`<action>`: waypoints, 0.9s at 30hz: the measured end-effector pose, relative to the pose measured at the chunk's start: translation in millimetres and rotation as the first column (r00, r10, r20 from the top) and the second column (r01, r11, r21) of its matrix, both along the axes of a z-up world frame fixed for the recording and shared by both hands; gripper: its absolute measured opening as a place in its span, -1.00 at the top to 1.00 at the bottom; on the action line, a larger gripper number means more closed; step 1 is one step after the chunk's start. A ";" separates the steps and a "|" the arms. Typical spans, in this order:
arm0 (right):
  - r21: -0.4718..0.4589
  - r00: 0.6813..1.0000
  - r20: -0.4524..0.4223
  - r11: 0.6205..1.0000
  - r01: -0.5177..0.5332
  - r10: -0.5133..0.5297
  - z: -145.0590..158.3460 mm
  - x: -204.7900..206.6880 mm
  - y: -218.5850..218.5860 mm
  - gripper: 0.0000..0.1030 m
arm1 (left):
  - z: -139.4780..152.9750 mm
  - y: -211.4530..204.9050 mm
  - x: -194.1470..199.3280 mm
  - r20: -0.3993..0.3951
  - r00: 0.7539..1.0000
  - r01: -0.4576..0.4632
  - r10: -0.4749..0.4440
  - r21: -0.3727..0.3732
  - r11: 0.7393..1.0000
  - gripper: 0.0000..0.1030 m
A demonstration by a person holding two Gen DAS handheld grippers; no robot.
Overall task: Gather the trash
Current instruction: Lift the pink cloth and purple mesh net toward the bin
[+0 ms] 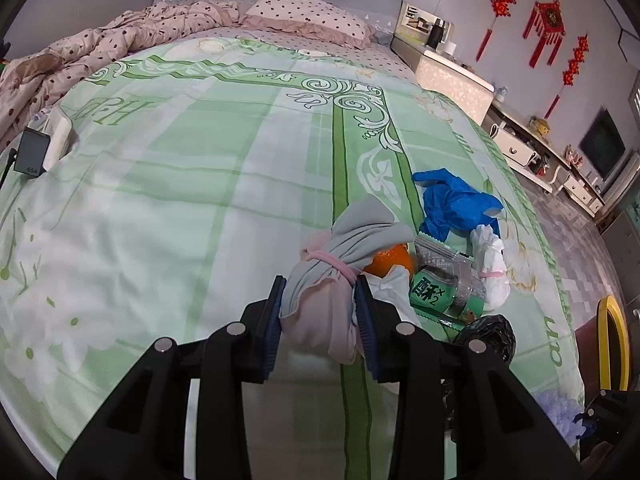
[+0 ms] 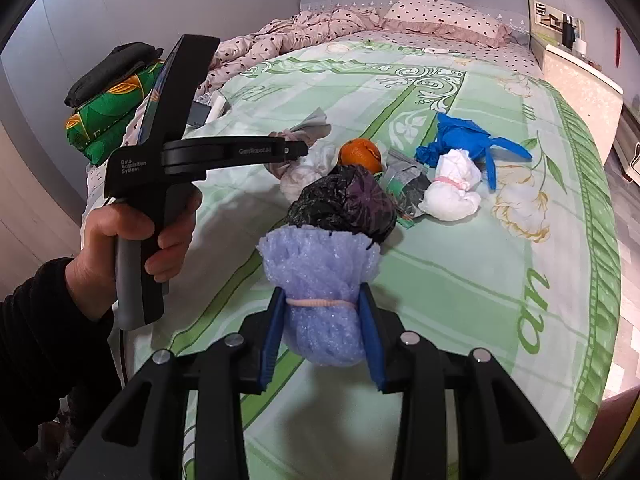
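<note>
Left wrist: left gripper (image 1: 320,312) pinching grey-pink bundle (image 1: 320,300) above bed (image 1: 180,220); right wrist: right gripper (image 2: 322,328) clamped on purple foam bundle (image 2: 320,280). Early; orange (image 2: 360,154), black bag (image 2: 344,200), wrapper (image 1: 444,284), blue glove (image 2: 464,140), white wad (image 2: 454,186) uncollected; no bin seen.

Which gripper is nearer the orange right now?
Left. The left gripper, shut on a grey-pink cloth bundle, sits right beside the orange. The right gripper, holding a purple foam bundle, is farther back.
</note>
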State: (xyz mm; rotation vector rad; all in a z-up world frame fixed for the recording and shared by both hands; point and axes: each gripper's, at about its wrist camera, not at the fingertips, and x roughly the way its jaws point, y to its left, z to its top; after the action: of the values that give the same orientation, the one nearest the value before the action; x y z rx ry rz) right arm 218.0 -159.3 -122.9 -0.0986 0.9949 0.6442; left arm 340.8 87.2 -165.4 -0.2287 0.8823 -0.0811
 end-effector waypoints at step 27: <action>0.038 0.995 0.092 0.998 0.041 -0.044 52.0 -51.9 -24.0 0.34 | 34.6 53.6 -81.8 0.001 0.997 -0.082 0.082 0.032 0.996 0.36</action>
State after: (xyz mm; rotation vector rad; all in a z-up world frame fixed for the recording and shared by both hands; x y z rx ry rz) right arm 166.1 -183.3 -70.9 -0.0750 0.8934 0.6129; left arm 259.0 140.8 -130.8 -0.2344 0.8728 0.0097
